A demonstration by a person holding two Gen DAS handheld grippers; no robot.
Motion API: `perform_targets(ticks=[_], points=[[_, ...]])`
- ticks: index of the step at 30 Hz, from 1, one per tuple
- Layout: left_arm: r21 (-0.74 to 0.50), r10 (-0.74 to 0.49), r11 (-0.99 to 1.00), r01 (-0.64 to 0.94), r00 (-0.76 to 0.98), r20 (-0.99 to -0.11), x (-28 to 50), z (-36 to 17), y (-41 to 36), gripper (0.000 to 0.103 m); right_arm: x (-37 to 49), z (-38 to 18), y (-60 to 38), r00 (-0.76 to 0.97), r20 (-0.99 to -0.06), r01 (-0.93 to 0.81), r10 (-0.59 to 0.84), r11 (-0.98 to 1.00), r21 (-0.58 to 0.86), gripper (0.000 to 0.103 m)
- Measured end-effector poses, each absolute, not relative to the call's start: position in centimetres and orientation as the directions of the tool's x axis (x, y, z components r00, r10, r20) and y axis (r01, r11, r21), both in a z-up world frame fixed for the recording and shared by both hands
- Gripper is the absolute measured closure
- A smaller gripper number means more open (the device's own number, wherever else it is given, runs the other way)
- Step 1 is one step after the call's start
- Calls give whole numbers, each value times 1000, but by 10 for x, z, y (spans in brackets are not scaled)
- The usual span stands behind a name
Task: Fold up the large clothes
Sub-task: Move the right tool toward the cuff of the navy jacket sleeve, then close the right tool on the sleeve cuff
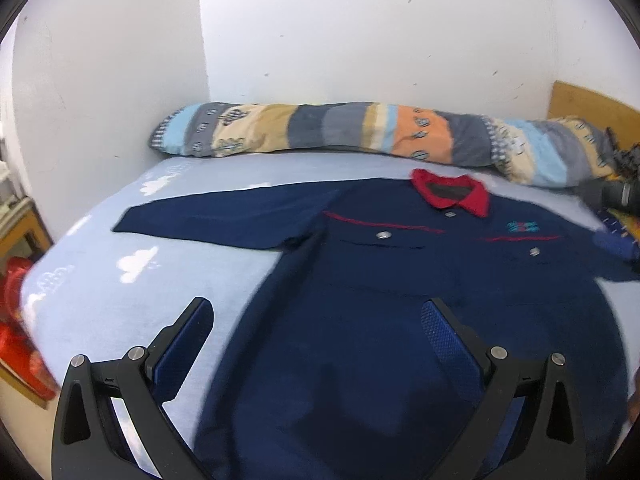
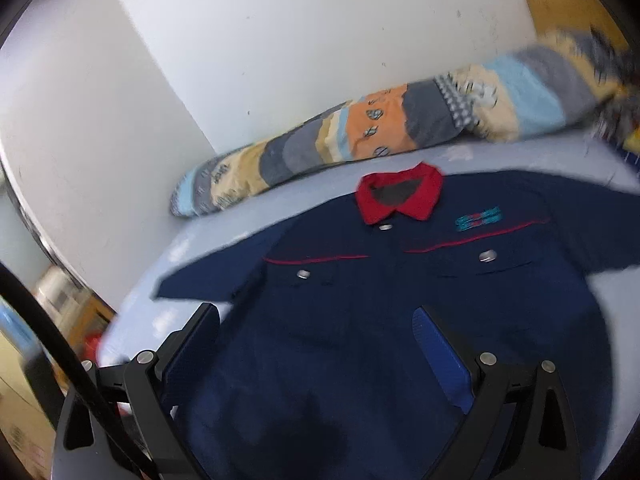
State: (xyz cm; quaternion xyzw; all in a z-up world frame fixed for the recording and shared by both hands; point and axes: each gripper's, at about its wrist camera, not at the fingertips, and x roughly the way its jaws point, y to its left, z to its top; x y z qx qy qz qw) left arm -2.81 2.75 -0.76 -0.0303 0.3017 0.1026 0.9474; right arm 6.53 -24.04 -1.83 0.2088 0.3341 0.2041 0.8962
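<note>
A: Striped bolster point(image 1: 360, 136) lies along the white wall point(image 1: 360, 32), a black camera point(image 1: 616, 196) by the jacket's far sleeve.

B: Navy jacket point(image 1: 380, 288), red collar point(image 1: 452, 192), metal snaps, spread flat on the pale blue sheet point(image 1: 100, 292).

A: Left gripper point(image 1: 316, 328) hovers over the hem, fingers wide apart. Right gripper point(image 2: 316, 332) likewise, empty.

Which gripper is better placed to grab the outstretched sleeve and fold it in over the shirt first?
Left, probably. The left gripper, jaws open, hangs at the navy shirt edge just below the flat sleeve. The right gripper, also open, sits over the shirt's body.
</note>
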Motion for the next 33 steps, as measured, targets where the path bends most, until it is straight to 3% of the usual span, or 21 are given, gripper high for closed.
perform_targets(ticks=[3, 5, 8, 11, 18, 22, 28, 33], points=[[52, 230, 967, -248, 774, -591, -27, -12, 32, 0, 70, -22, -234, 636, -482, -223, 602, 742, 632, 4], [18, 201, 971, -240, 769, -606, -16, -14, 28, 0, 66, -20, -232, 593, -470, -222, 653, 695, 684, 4], [7, 154, 981, -193, 759, -632, 5, -12, 5, 0, 51, -13, -258, 598, -452, -192, 662, 665, 721, 4], [77, 148, 989, -127, 784, -602, 19, -8, -29, 0, 38, -6, -319, 660, -420, -117, 623, 637, 762, 3], [131, 55, 991, 25, 816, -576, 41, -11, -79, 0, 8, -17, -455, 765, -502, 85, 403, 710, 699, 4], [98, 12, 993, 63, 783, -622, 42, -14, -84, 0, -9, -23, -518, 805, -503, 187, 314, 671, 718, 3], [54, -12, 997, 63, 754, -657, 24, -13, -66, 0, 8, -24, -498, 770, -567, 181, 293, 751, 635, 4], [-9, -19, 1000, 17, 753, -657, 3, 3, -49, 0, 15, -17, -465, 772, -541, 96, 335, 779, 619, 4]])
